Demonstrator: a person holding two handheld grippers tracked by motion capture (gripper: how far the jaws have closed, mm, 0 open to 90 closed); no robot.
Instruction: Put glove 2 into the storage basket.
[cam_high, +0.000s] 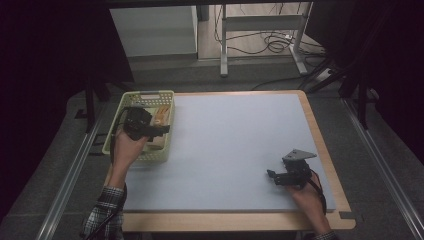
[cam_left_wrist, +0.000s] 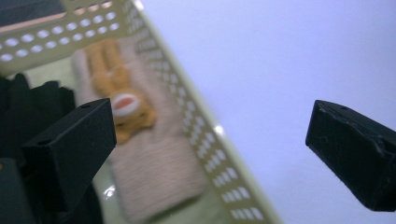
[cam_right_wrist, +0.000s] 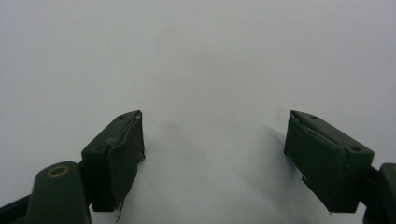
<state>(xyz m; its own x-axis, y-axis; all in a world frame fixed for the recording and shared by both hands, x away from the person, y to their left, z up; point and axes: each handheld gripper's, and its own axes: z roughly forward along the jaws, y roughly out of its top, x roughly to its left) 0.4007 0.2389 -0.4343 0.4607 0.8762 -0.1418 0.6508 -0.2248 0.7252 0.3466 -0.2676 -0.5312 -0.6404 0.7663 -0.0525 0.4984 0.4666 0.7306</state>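
Note:
A pale yellow-green perforated basket stands at the table's left edge. In the left gripper view its wall runs diagonally, and inside lies a beige knitted cloth with an orange plush figure on it. Something dark lies beside the cloth. My left gripper hovers over the basket, pointing right; its jaws stand open with nothing held. My right gripper rests low at the front right of the grey mat, open and empty, above bare mat.
The mat covers a wooden table whose bare rim shows on the right and front. Beyond the far edge stand a metal frame and loose cables on the floor. Metal rails run along both sides.

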